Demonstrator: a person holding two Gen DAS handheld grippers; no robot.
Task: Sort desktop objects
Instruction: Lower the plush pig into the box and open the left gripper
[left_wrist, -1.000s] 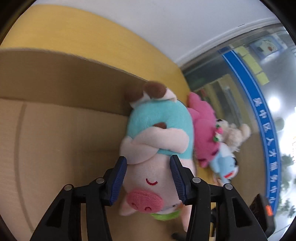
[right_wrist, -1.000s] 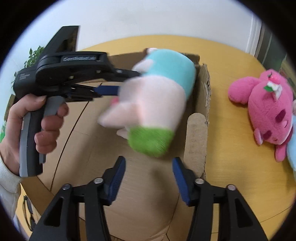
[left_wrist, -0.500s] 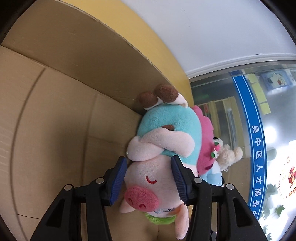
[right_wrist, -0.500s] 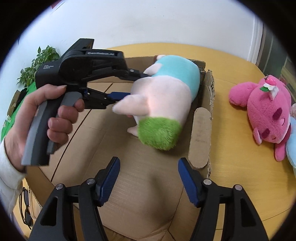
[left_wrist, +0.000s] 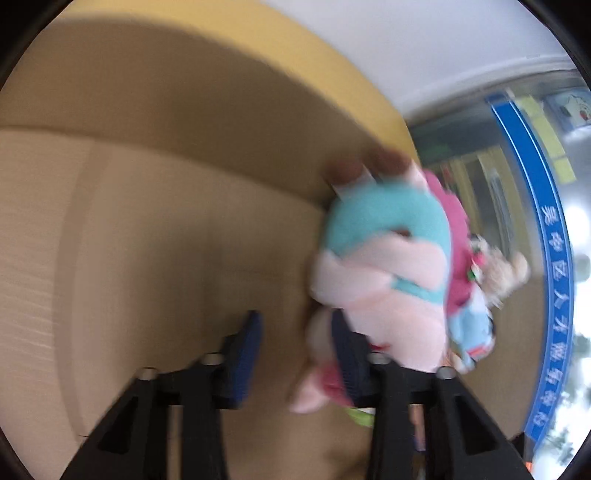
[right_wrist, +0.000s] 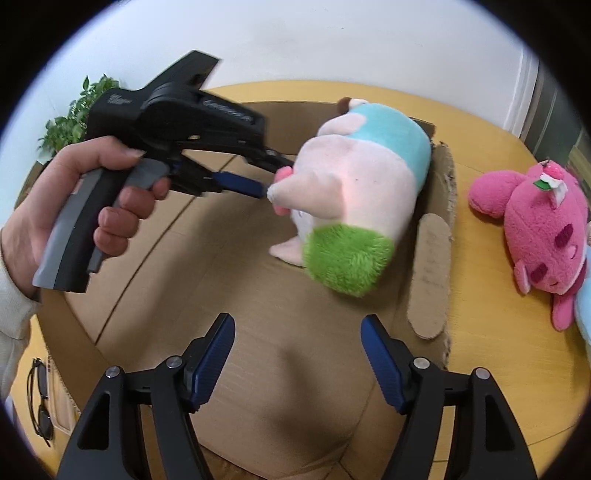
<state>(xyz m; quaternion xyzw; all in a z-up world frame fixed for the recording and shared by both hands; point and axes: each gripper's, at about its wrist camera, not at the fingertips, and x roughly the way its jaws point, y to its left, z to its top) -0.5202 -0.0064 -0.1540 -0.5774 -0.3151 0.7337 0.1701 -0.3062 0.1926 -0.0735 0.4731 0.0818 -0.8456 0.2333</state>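
A plush pig (right_wrist: 354, 192) with a teal shirt and green cap lies inside the open cardboard box (right_wrist: 258, 280), against its right wall. In the blurred left wrist view the pig (left_wrist: 388, 280) sits to the right of my left gripper (left_wrist: 295, 347), which is open with nothing between its jaws. The left gripper also shows in the right wrist view (right_wrist: 273, 181), its tips at the pig's snout. My right gripper (right_wrist: 297, 354) is open and empty above the box floor.
A pink plush (right_wrist: 539, 229) lies on the round yellow table (right_wrist: 491, 354) right of the box, with a light blue plush (right_wrist: 585, 321) at the edge. Glasses (right_wrist: 40, 402) lie at the left. A potted plant (right_wrist: 74, 118) stands behind.
My left gripper has opened and let go of the pig, then shifted left; the pig now rests in the box. My right gripper has opened a little wider.
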